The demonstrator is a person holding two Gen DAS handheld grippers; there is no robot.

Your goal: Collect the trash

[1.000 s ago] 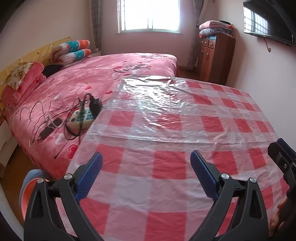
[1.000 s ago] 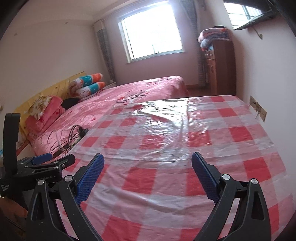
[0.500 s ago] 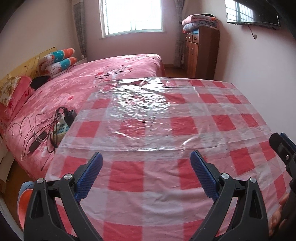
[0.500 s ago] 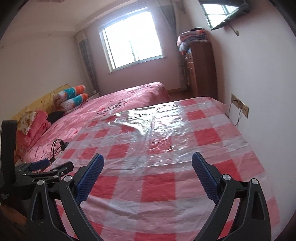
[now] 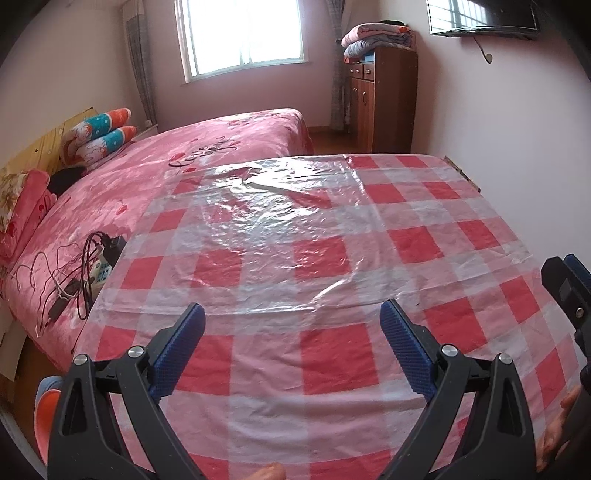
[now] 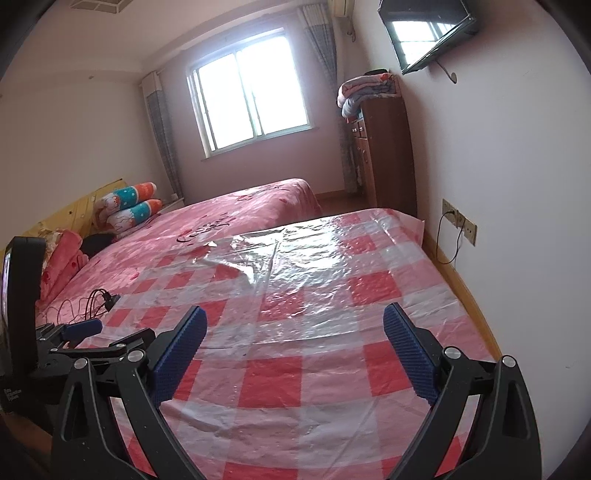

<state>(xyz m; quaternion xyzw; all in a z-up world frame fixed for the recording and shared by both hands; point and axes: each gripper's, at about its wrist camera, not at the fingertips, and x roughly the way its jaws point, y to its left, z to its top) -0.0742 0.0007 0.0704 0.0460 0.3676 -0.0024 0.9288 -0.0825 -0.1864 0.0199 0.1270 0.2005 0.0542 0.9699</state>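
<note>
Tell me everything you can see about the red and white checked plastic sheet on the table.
The red and white checked plastic sheet is thin, glossy and crinkled, with large squares. It lies spread flat, covering the whole top and drooping over the near and side edges. A clear, wrinkled film layer lies over its far half, glaring in the window light. Nothing else rests on it. Both open grippers hover above its near edge, not touching.

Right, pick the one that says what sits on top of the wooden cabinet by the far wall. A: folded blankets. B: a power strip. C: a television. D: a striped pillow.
A: folded blankets are stacked on top of the cabinet; the television hangs on the wall, the power strip and pillows lie on the bed.
</note>
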